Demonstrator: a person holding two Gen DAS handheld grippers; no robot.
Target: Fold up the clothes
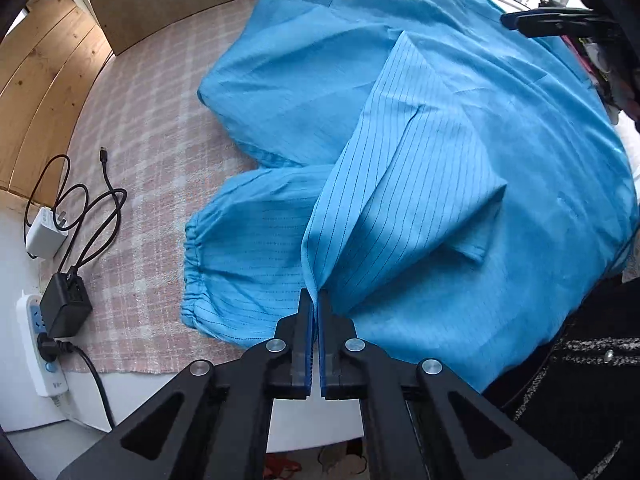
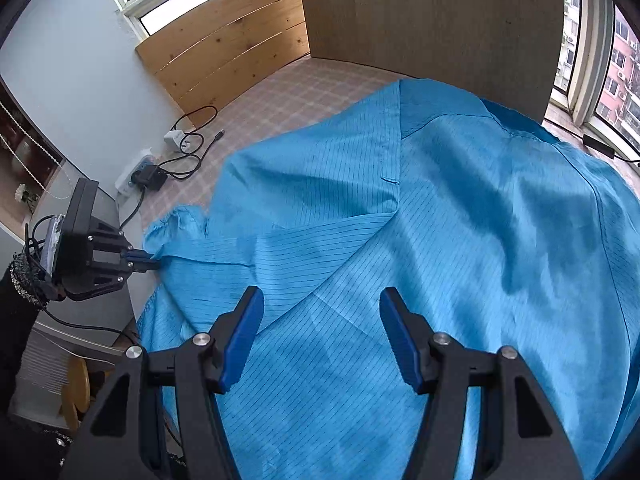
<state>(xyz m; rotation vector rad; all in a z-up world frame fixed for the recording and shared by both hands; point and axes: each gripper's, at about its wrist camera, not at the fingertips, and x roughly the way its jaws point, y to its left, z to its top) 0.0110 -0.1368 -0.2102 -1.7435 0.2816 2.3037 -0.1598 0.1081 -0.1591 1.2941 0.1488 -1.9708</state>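
Observation:
A blue pinstriped garment (image 1: 460,128) lies spread over the checked cloth-covered table. One sleeve with an elastic cuff (image 1: 196,264) points left. My left gripper (image 1: 316,300) is shut on an edge of a folded flap (image 1: 400,200) of the garment, lifting it into a ridge. It also shows in the right wrist view (image 2: 154,262) at the left, pinching the fabric edge. My right gripper (image 2: 322,300) is open and empty, hovering above the garment (image 2: 440,220). Its tips show in the left wrist view (image 1: 508,22) at the top right.
A white power strip (image 1: 38,344) with a black adapter (image 1: 66,308), a white charger (image 1: 44,232) and a looped black cable (image 1: 100,208) lie at the table's left edge. Wooden boards (image 1: 40,80) stand behind. Windows (image 2: 600,60) are at the far right.

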